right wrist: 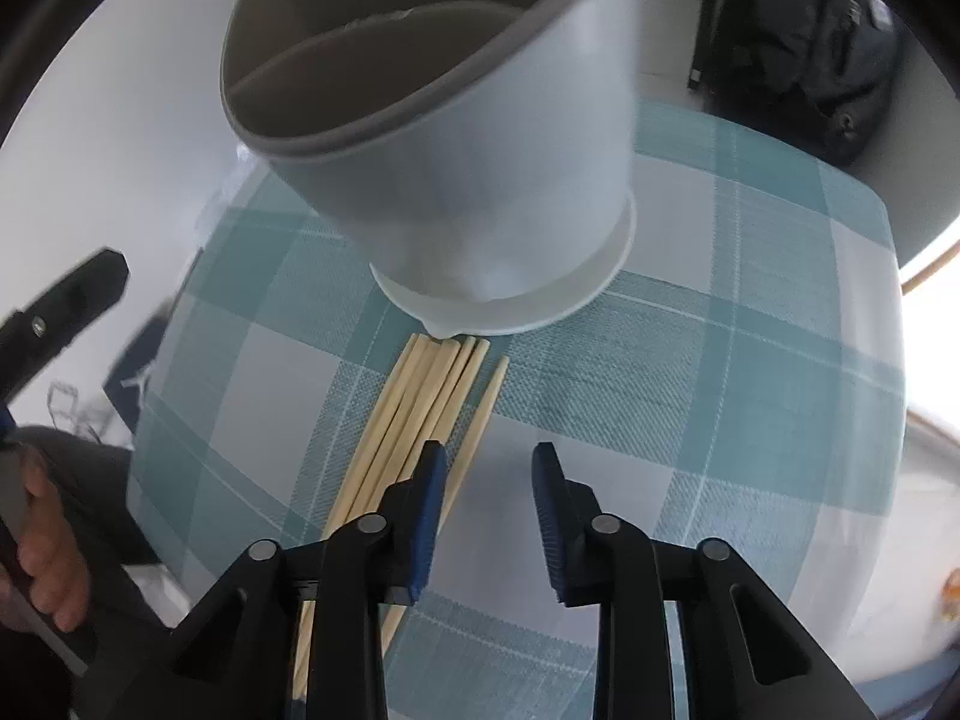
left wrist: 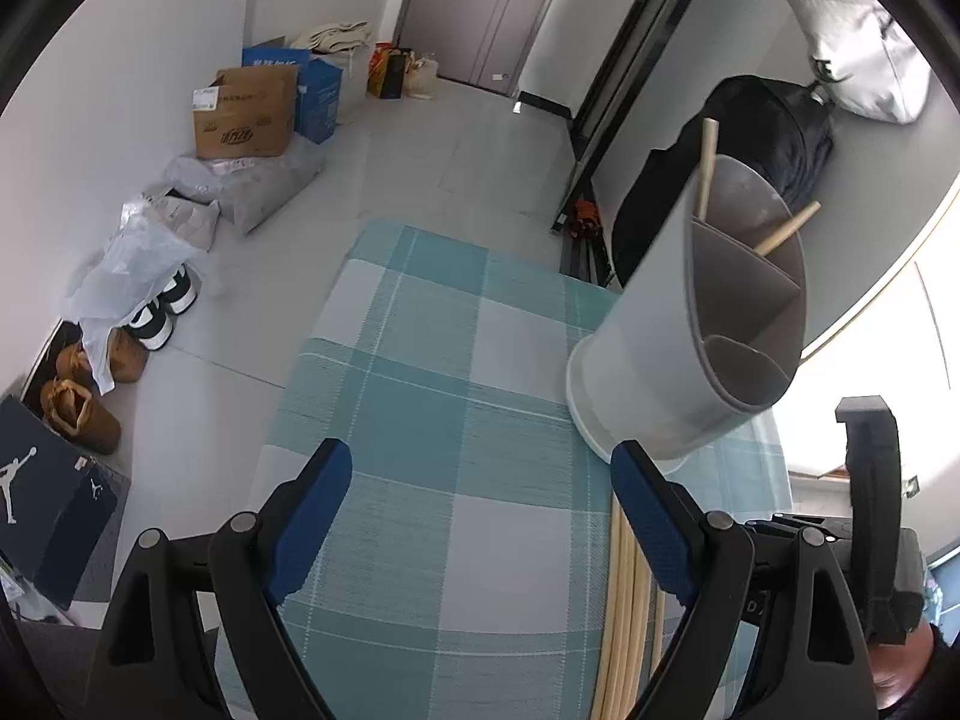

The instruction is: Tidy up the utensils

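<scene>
While the grey utensil holder [right wrist: 480, 150] stands on your checked worktop [right wrist: 750, 360] with two chopsticks [left wrist: 708, 168] inside, loose chopsticks [right wrist: 420, 408] lie just before its base. Your right hand-held gripper [right wrist: 489, 492] hangs narrowly parted, empty, one finger over that bundle. Your left hand-held gripper [left wrist: 480, 510] stands wide apart, empty.

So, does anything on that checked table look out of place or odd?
Mostly the chopsticks: a loose bundle lies flat on the tablecloth beside the utensil holder, one stick splayed off to the side. Only two chopsticks stand in the holder. Nothing looks spilled or broken.
</scene>
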Demonstrator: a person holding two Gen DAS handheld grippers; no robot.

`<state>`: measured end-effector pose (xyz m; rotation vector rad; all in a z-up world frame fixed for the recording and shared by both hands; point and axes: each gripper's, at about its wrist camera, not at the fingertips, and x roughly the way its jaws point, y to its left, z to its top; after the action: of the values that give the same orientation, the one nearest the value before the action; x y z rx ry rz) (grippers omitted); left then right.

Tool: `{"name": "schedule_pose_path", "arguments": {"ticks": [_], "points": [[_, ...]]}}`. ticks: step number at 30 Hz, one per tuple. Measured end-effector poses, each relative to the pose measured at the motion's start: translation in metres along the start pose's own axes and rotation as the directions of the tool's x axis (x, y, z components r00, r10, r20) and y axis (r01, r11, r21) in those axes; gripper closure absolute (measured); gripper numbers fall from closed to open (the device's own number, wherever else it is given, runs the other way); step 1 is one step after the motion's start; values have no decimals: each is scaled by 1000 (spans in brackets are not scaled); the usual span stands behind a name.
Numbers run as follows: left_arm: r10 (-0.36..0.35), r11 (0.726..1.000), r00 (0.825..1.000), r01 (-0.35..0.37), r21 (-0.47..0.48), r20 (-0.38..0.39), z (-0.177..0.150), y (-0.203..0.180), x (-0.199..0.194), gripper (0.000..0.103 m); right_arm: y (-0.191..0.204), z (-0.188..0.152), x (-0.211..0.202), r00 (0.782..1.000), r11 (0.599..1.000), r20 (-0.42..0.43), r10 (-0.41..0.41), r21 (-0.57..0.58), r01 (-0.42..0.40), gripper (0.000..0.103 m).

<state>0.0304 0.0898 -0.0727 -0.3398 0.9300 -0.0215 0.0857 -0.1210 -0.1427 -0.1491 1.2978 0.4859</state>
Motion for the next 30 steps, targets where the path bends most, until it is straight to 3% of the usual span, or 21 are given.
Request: {"name": "schedule_pose_path", "arguments": {"ticks": [7,11,16,21,25,30], "points": [[17,999,1000,-17,-45,-9,4,8,2,18,22,4,6,991,985,-27,-132,-119,128,84],[20,999,1000,-21,-45,-23,4,9,5,18,29,-6,4,989,982,4,-151,-113,150,97],[19,1000,998,-18,8,-54,-3,0,10,18,23,-22,-9,990,990,76,-123,-54,127,99],[4,997,990,7,80,-144,-17,-16,21,18,-19,-39,-39,982,986,189,-3,161,-28,99],[5,990,982,22,141,-190,-27,-33,28,18,-46,-58,-58,951,942,293,95,282,-181,99],[32,981,975,12,196,-221,-36,-46,34,18,-65,-72,-72,914,893,372,164,338,-297,99]]}}
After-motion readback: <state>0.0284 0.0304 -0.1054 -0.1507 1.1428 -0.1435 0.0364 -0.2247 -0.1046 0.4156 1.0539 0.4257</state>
